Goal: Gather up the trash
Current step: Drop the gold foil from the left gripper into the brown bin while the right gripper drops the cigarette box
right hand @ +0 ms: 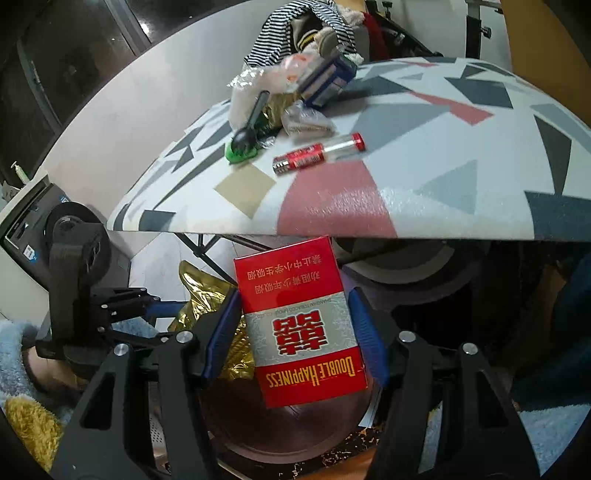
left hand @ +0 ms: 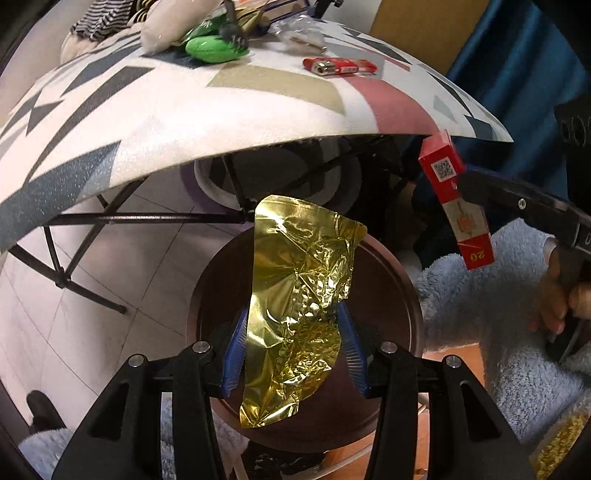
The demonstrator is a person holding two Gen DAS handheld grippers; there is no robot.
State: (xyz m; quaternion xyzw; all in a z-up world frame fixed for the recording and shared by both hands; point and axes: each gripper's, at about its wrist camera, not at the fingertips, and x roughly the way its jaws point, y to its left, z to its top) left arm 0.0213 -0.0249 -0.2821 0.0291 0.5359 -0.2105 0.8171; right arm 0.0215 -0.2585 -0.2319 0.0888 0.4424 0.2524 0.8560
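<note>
My left gripper (left hand: 291,314) is shut on a crumpled gold foil wrapper (left hand: 299,295) and holds it over a dark round bin (left hand: 391,288) on the floor. My right gripper (right hand: 293,295) is shut on a red Double Happiness cigarette pack (right hand: 299,325), also above the bin (right hand: 295,432). The pack (left hand: 456,201) shows at the right of the left wrist view, and the foil (right hand: 199,295) at the left of the right wrist view. Both hang just below the front edge of the patterned table (left hand: 221,110).
On the table lie a red lighter (right hand: 317,155), a green wrapper with a black spoon (right hand: 243,144), a clear plastic wrapper (right hand: 306,120), a blue box (right hand: 325,79) and striped cloth (right hand: 295,33). Black table legs (left hand: 74,258) stand left of the bin. Light blue fleece (left hand: 491,295) lies right.
</note>
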